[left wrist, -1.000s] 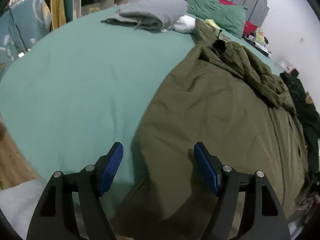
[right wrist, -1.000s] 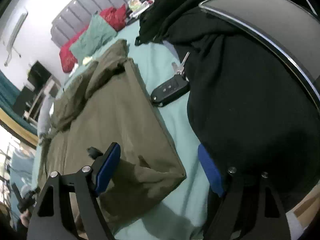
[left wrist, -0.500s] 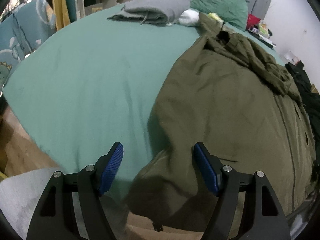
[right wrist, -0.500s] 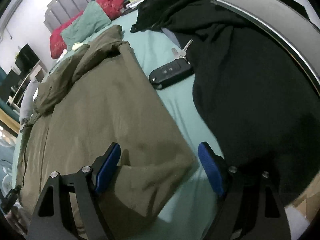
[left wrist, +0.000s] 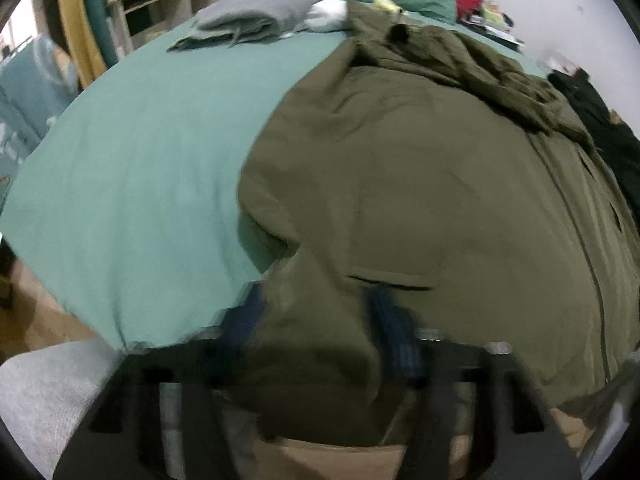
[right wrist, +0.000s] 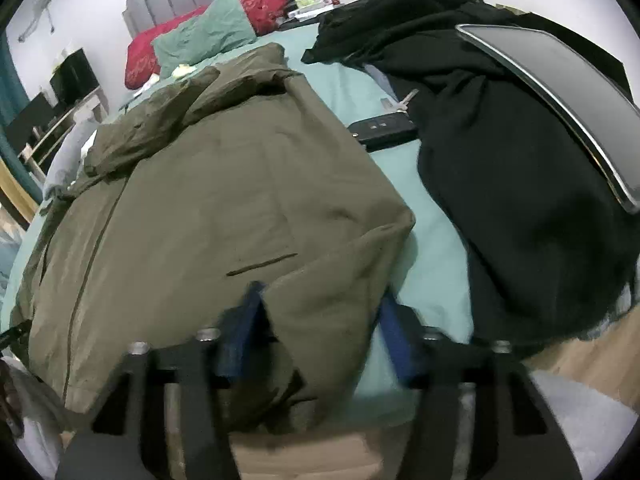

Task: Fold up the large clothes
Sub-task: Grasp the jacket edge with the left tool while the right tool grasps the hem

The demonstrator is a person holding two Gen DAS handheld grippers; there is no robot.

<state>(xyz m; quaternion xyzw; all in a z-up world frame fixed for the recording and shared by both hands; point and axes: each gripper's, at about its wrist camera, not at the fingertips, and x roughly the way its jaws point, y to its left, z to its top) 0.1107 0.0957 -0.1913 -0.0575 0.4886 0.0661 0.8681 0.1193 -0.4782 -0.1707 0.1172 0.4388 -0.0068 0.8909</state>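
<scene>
A large olive green jacket point(left wrist: 420, 184) lies spread on the teal bed sheet point(left wrist: 152, 152), its collar toward the pillows; it also shows in the right wrist view point(right wrist: 224, 200). My left gripper point(left wrist: 316, 320) is open, its blue pads either side of the jacket's bottom left hem at the bed's edge. My right gripper point(right wrist: 320, 320) is open around the jacket's bottom right corner. Cloth bunches between both pairs of pads. Both grippers are blurred by motion.
A folded grey garment point(left wrist: 260, 12) lies at the far left of the bed. Green and red pillows point(right wrist: 208, 36) sit at the headboard. A black garment point(right wrist: 500, 152), a car key point(right wrist: 380, 132) and a dark curved panel point(right wrist: 560, 104) lie right of the jacket.
Both grippers have moved forward onto the jacket's bottom hem, so cloth now sits between the pads. The pads stand a little closer together than before.
</scene>
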